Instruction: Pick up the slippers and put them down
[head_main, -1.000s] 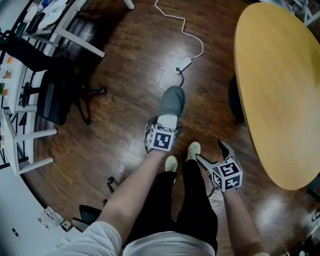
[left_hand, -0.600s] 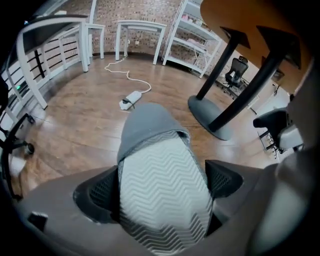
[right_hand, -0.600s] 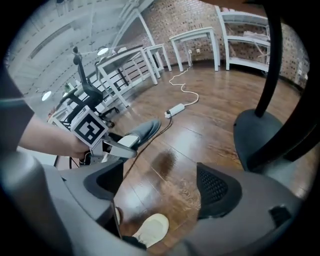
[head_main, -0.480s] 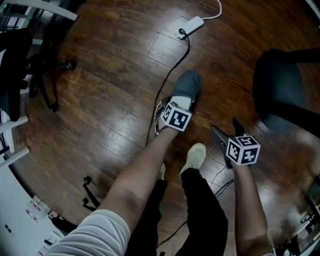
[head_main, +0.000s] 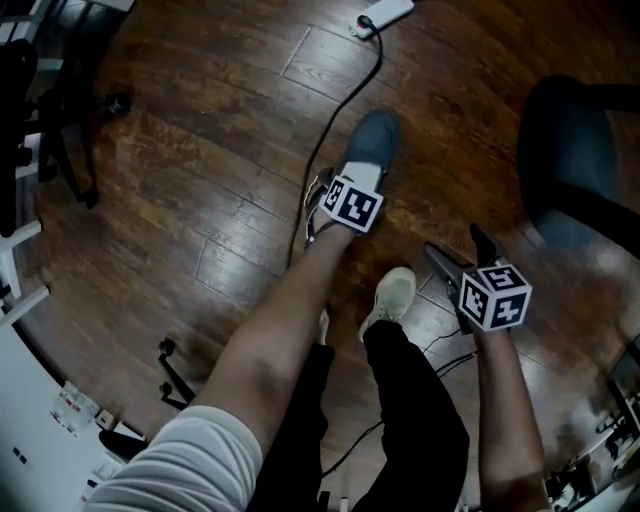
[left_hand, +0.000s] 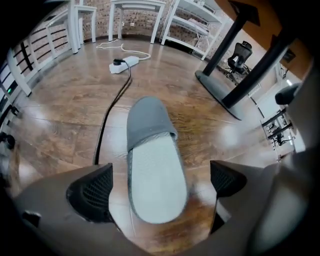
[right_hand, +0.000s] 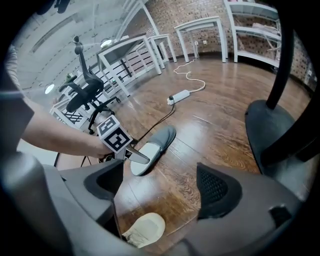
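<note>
One grey slipper (head_main: 375, 145) with a pale insole lies flat on the wooden floor, toe pointing away. My left gripper (head_main: 348, 192) hangs low over its heel. In the left gripper view the slipper (left_hand: 150, 150) lies between the wide-apart jaws of that gripper (left_hand: 159, 187), and neither pad touches it. My right gripper (head_main: 455, 246) is open to the right of the slipper, above bare floor. In its own view this gripper (right_hand: 160, 187) holds nothing, and the slipper (right_hand: 155, 140) lies ahead to the left. I see no second slipper.
A black cable (head_main: 335, 130) runs from a white power strip (head_main: 385, 12) past the slipper's left side. The person's cream shoe (head_main: 392, 297) stands between the grippers. A dark pedestal base (head_main: 580, 160) sits at right, and office chair legs (head_main: 70, 130) are at upper left.
Both grippers have come down close to the floor, the slipper staying in front of the left one. The view has dropped lower, and the round table top is out of sight.
</note>
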